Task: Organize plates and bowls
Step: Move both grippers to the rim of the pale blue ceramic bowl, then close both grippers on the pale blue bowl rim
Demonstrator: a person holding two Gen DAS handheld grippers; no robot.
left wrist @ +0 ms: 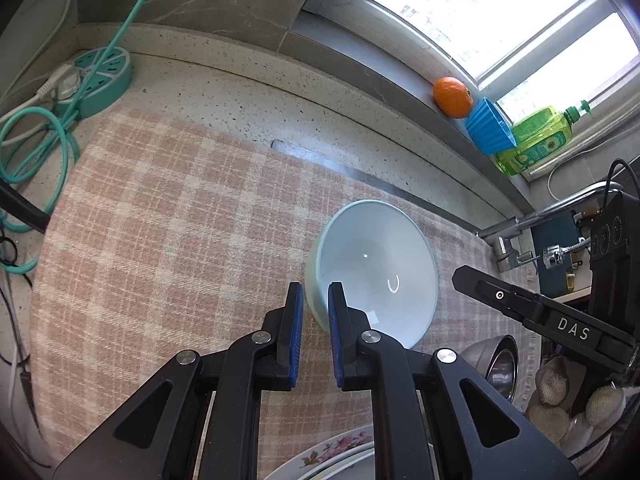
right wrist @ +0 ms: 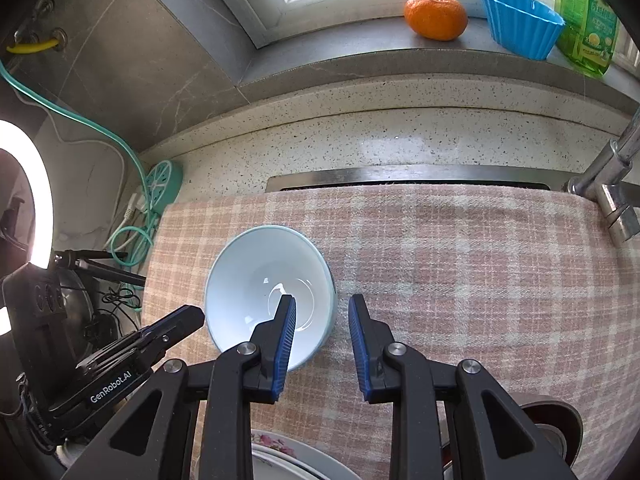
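A pale blue bowl (left wrist: 374, 268) sits upright on the pink checked cloth (left wrist: 160, 208); it also shows in the right wrist view (right wrist: 264, 284). My left gripper (left wrist: 316, 292) straddles the bowl's near-left rim, its jaws a narrow gap apart with the rim between them, not clamped. My right gripper (right wrist: 322, 304) is open around the bowl's right rim, one finger (right wrist: 286, 320) inside the bowl, the other outside on the cloth. A floral plate (left wrist: 340, 454) lies below at the bottom edge, also in the right wrist view (right wrist: 280, 450).
A steel bowl (left wrist: 498, 364) lies at the right. A faucet (right wrist: 612, 172) stands at the cloth's far right. An orange (right wrist: 436, 16), a blue cup (right wrist: 520, 24) and a green bottle (right wrist: 586, 20) sit on the sill. A teal power strip (left wrist: 102, 76) and cables lie left.
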